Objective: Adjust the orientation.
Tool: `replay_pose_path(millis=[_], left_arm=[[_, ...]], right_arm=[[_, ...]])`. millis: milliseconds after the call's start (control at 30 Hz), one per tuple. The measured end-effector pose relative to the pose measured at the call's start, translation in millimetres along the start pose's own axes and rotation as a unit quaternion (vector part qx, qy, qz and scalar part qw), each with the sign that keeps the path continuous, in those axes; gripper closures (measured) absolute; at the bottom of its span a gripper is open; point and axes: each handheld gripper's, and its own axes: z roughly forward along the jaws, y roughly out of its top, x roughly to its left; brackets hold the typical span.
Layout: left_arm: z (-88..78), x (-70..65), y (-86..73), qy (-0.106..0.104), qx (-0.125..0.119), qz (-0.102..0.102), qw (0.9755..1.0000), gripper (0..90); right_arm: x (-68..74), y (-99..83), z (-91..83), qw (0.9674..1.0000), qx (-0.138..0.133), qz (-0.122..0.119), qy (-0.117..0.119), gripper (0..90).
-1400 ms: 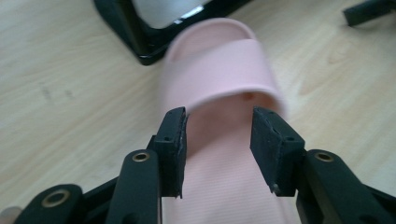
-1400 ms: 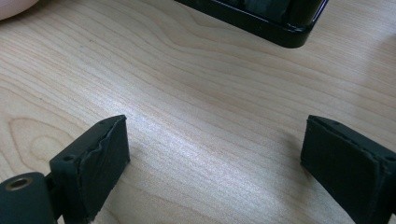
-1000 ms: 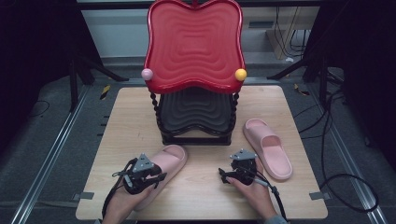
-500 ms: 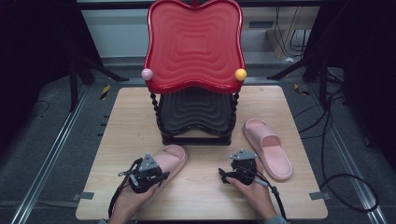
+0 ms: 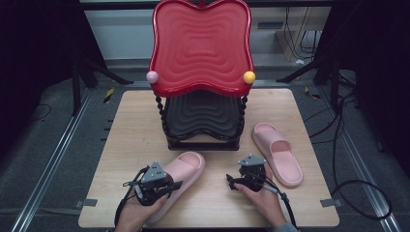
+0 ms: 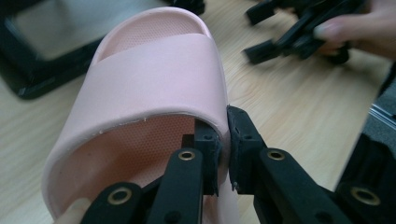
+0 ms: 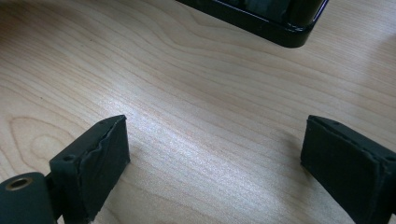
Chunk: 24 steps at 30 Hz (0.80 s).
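A pink slipper (image 5: 187, 166) lies on the wooden table (image 5: 135, 125) in front of a two-tier rack. My left gripper (image 5: 169, 183) is shut on the side edge of its strap (image 6: 154, 79). Its jaws have just been closing, and the left gripper view shows the left gripper (image 6: 225, 135) pinching the strap between its pads. A second pink slipper (image 5: 278, 152) lies at the right, toe toward the rack. Beside it my right gripper (image 5: 234, 180) rests on the table, held by a hand. In the right gripper view the right gripper (image 7: 215, 154) is open over bare wood.
The rack holds a red wavy tray (image 5: 200, 48) on top and a black tray (image 5: 203, 113) below. Its black base (image 7: 261, 18) lies just ahead of the right jaws. Cables trail off the table's right side, and dark stands flank the back.
The left gripper has closed on the slipper's strap and shifted slightly right, with the slipper moving along. The right gripper has stayed put.
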Motion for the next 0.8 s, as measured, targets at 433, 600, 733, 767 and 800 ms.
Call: replay_pose_path(millis=[433, 600, 733, 767, 800], left_arm=[[8.9, -17.4, 63.3, 0.017, -0.026, 0.05, 0.9983, 83.2], [14.9, -16.5, 84.6, 0.024, -0.03, 0.054, 0.9978, 83.2], [19.4, -14.1, 96.4, 0.031, -0.024, 0.054, 0.9978, 83.1], [20.5, -13.6, 99.1, 0.031, -0.023, 0.054, 0.9978, 83.1], [21.1, -13.3, 101.6, 0.031, -0.024, 0.054, 0.9978, 83.2]], right_arm=[[0.2, 0.0, -0.1, 1.0, 0.0, 0.001, 0.001, 8.1], [0.2, 0.0, -0.1, 1.0, 0.001, 0.001, 0.001, 8.2], [-0.1, -0.1, -0.1, 1.0, 0.0, -0.001, 0.001, 8.1], [-0.1, -0.1, 0.0, 1.0, 0.0, -0.001, 0.0, 8.1], [-0.1, -0.1, 0.0, 1.0, 0.0, -0.001, 0.001, 8.1]])
